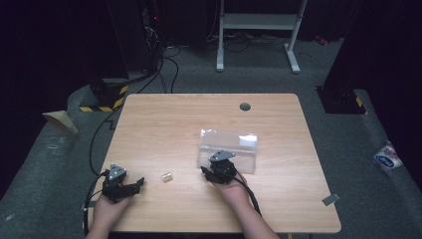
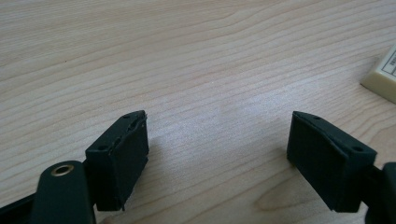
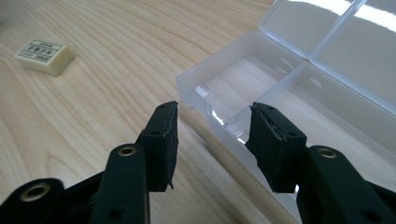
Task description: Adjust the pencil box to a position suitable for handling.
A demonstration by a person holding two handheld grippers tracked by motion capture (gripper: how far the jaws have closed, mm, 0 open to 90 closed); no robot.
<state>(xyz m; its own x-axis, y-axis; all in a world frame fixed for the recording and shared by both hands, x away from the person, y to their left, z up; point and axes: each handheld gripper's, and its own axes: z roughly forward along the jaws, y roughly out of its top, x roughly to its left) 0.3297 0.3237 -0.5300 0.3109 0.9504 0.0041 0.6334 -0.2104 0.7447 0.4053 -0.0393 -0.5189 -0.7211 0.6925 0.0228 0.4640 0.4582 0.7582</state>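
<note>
On the left side of the wooden table (image 1: pixel 149 124), the left gripper (image 1: pixel 130 186) rests low near the front edge. Its jaws stand wide apart and hold nothing; bare wood shows between them.

A little to its right lies a small cream eraser (image 1: pixel 166 177). It sits flat, on its own, between the two grippers. It looks a bit nearer to the left gripper, whose jaws point toward it. Its long side runs roughly left to right across the table.

Next comes the right gripper (image 3: pixel 212 128). Its jaws are partly open and grip nothing. One jaw hangs over the front wall of the clear plastic box (image 3: pixel 280 93). The box lies open, lid back, with empty sections. From this gripper, the eraser is off to the left.
</note>
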